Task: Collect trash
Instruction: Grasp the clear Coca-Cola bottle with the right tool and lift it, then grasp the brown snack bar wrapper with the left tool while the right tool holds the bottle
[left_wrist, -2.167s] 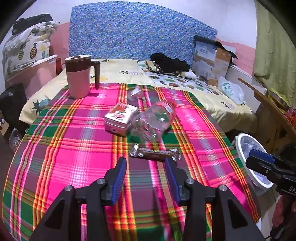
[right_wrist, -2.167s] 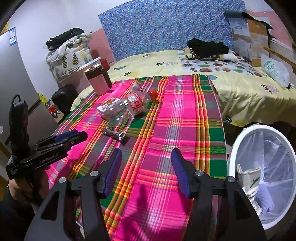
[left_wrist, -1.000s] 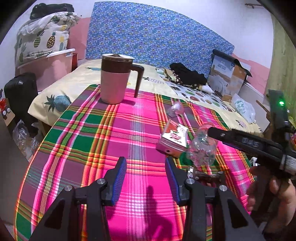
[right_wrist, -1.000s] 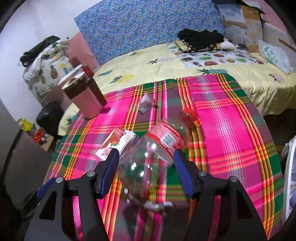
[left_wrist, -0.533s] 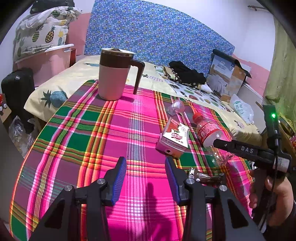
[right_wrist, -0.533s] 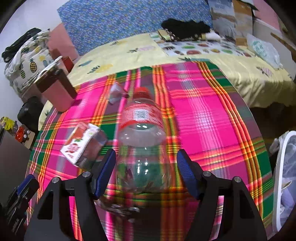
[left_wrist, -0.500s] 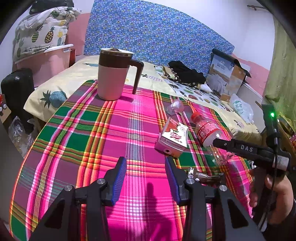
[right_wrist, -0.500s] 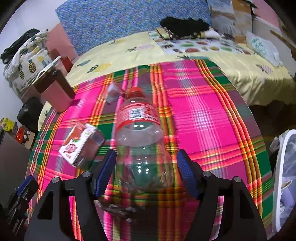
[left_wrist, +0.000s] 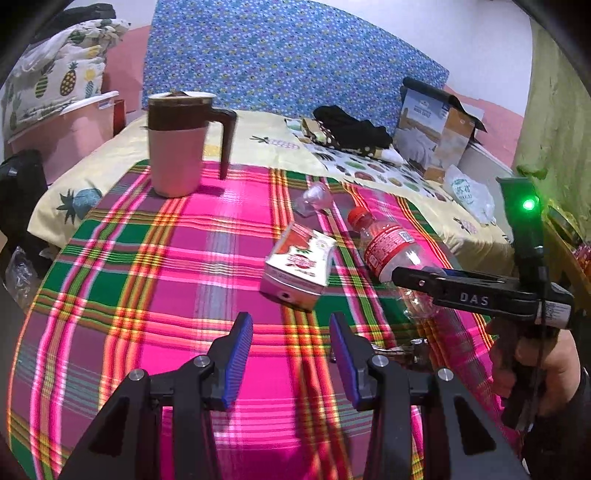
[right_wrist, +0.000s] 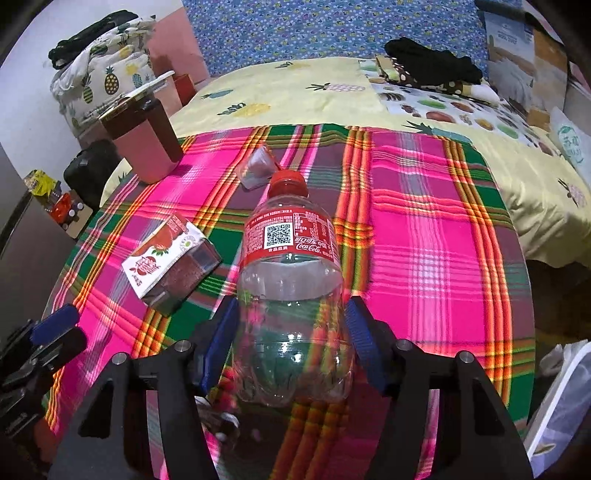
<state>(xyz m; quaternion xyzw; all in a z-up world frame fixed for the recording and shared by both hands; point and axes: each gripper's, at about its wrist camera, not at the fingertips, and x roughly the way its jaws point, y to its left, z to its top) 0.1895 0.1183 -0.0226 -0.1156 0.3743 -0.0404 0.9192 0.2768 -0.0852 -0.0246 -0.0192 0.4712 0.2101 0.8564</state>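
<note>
An empty clear plastic bottle (right_wrist: 290, 280) with a red label and red cap sits between the blue pads of my right gripper (right_wrist: 291, 332), which is shut on its lower body. The bottle (left_wrist: 388, 245) and right gripper (left_wrist: 417, 277) also show in the left wrist view. A red and white juice carton (left_wrist: 297, 267) (right_wrist: 166, 262) lies left of the bottle. A crumpled clear cup (left_wrist: 314, 197) (right_wrist: 258, 168) lies beyond it. A foil wrapper (left_wrist: 399, 350) lies by the near edge. My left gripper (left_wrist: 291, 350) is open and empty above the cloth.
A pink and brown lidded mug (left_wrist: 177, 144) stands at the table's far left. The plaid tablecloth (left_wrist: 147, 258) covers a round table. A white trash bin (right_wrist: 565, 398) sits on the floor at right. A bed (right_wrist: 314, 92) lies behind.
My right gripper has closed in on the bottle's lower body and the bottle now points straight away. My left gripper has barely moved.
</note>
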